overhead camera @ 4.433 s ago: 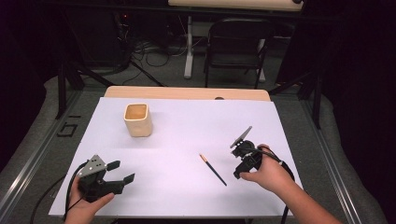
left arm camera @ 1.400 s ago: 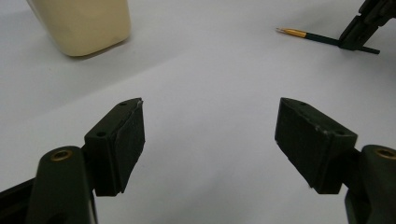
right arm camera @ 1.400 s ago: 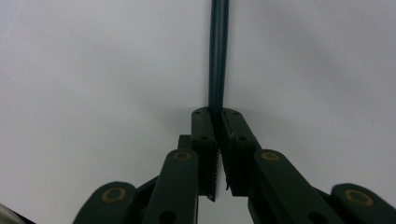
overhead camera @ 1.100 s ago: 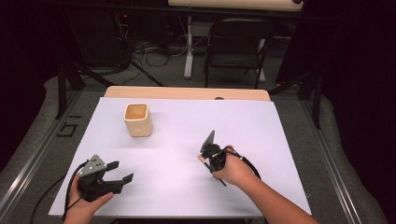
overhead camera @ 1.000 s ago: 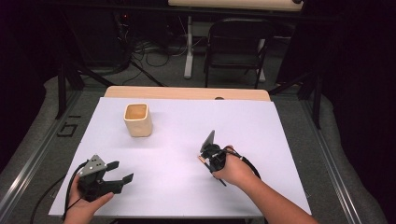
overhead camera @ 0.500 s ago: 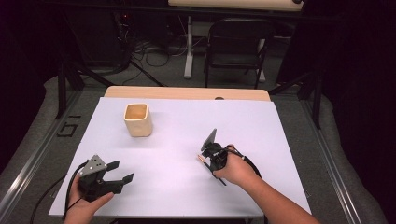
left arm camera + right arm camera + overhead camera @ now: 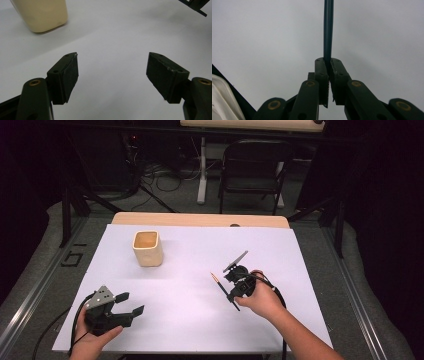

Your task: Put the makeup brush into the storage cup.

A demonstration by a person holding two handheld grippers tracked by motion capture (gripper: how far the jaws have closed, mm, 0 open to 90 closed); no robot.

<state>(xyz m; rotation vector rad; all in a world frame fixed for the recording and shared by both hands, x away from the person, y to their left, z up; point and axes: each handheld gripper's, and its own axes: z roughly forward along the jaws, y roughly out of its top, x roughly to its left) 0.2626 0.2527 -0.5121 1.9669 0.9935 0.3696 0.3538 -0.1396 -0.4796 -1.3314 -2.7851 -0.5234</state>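
The right gripper [image 7: 235, 287] sits at the middle right of the white table [image 7: 200, 255], and its jaws are clamped tight on a thin dark pencil [image 7: 223, 290]. In the right gripper view the pencil's [image 7: 328, 30] shaft runs straight up out of the pinched pads [image 7: 324, 75], held at the very tips. From the high view the pencil slants across the gripper, its light-coloured end pointing up and to the left, its dark end poking out below near the person's right hand [image 7: 262, 297]. I cannot tell for sure whether the pencil is clear of the tabletop. The left gripper [image 7: 125, 310] rests at the near left corner of the table in the person's left hand [image 7: 92, 335], its jaws spread wide with nothing between them; the left gripper view shows bare white surface between the two pads [image 7: 70, 75]. A cream, square-mouthed cup [image 7: 147, 248] stands upright toward the far left of the table, well apart from both grippers, and its base shows at the top of the left gripper view. Beyond the table stands a dark chair [image 7: 255, 170].
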